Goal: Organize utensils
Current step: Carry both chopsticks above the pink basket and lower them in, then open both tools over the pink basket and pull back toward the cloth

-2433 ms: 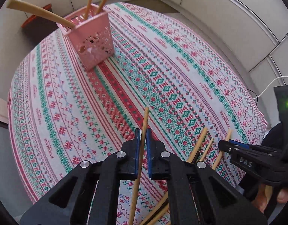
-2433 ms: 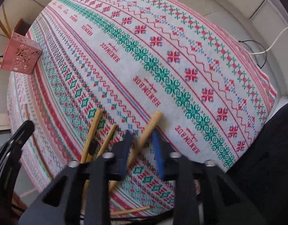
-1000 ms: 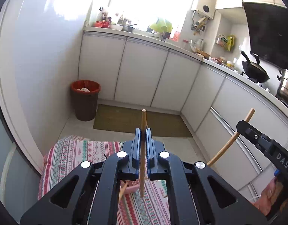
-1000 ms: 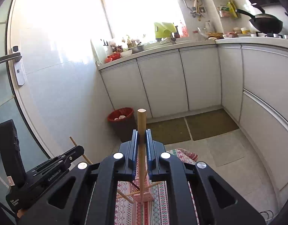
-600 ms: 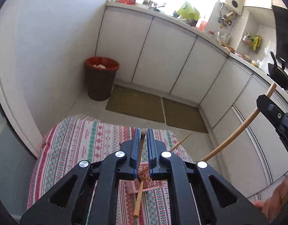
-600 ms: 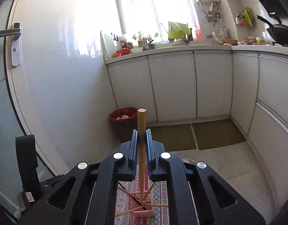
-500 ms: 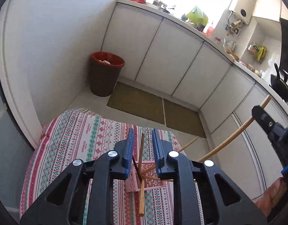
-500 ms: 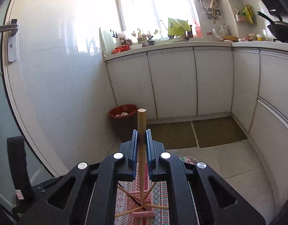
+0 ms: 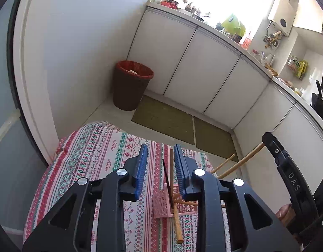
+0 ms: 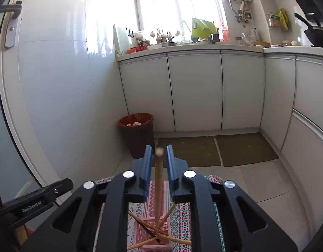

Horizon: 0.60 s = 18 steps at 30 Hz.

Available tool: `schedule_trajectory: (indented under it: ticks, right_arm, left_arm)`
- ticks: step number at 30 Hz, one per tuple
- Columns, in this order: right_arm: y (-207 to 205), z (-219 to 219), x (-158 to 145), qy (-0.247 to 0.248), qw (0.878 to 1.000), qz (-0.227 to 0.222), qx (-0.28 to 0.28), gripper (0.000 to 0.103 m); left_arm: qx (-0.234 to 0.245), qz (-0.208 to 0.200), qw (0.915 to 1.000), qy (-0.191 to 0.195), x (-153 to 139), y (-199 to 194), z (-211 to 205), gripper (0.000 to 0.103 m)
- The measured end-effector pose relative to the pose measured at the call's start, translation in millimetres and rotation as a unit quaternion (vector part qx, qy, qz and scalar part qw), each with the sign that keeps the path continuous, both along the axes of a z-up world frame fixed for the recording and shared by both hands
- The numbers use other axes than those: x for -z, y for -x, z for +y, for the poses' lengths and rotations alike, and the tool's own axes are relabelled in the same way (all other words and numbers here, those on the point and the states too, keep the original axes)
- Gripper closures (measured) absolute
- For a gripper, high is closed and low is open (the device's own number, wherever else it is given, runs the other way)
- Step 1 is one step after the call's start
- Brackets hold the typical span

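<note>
Both tools have just let go, left tool [image 9: 159, 166] and right tool [image 10: 159, 161] spread, poised above the pink basket [image 9: 161, 206]; chopstick [image 10: 158, 189] dropping in.

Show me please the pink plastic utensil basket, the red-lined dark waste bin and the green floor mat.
pink plastic utensil basket [image 9: 161, 206]: left wrist view, its perforated side wall.
red-lined dark waste bin [image 10: 138, 139]: right wrist view, its front wall.
green floor mat [image 9: 163, 119]: left wrist view, its middle.

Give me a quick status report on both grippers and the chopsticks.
Left gripper open. Right gripper open, chopstick loose between its fingers, dropping into pink basket. Nothing blocking.
</note>
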State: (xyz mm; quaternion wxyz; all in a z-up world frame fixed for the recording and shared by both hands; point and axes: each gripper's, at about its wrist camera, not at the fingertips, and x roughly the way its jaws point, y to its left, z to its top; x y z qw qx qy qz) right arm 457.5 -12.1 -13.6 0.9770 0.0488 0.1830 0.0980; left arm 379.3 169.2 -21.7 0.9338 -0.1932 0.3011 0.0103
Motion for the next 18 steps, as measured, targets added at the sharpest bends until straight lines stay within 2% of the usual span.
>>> schedule_trajectory:
  ticks: [4,10,12,16,18]
  right_arm:
    - [3,-2,4,0.011,1.000,0.014,0.016,0.071]
    - [34,-9,-4,0.029,0.999,0.020,0.028,0.065]
    - [47,-13,-4,0.032,0.999,0.026,0.034,0.055]
    - [73,-23,-2,0.035,0.997,0.038,0.050,0.045]
    - [86,-29,1,0.034,0.996,0.049,0.061,0.033]
  left_arm:
    - [-0.006,-0.020,0.9991,-0.037,-6,12,-7,0.075]
    - [0.004,-0.031,0.9981,-0.053,-15,34,-20,0.068]
    - [0.005,-0.031,0.9976,-0.061,-17,45,-25,0.065]
    - [0.006,-0.030,0.9966,-0.076,-18,71,-33,0.053]
    - [0.005,-0.025,0.9964,-0.081,-16,83,-35,0.048]
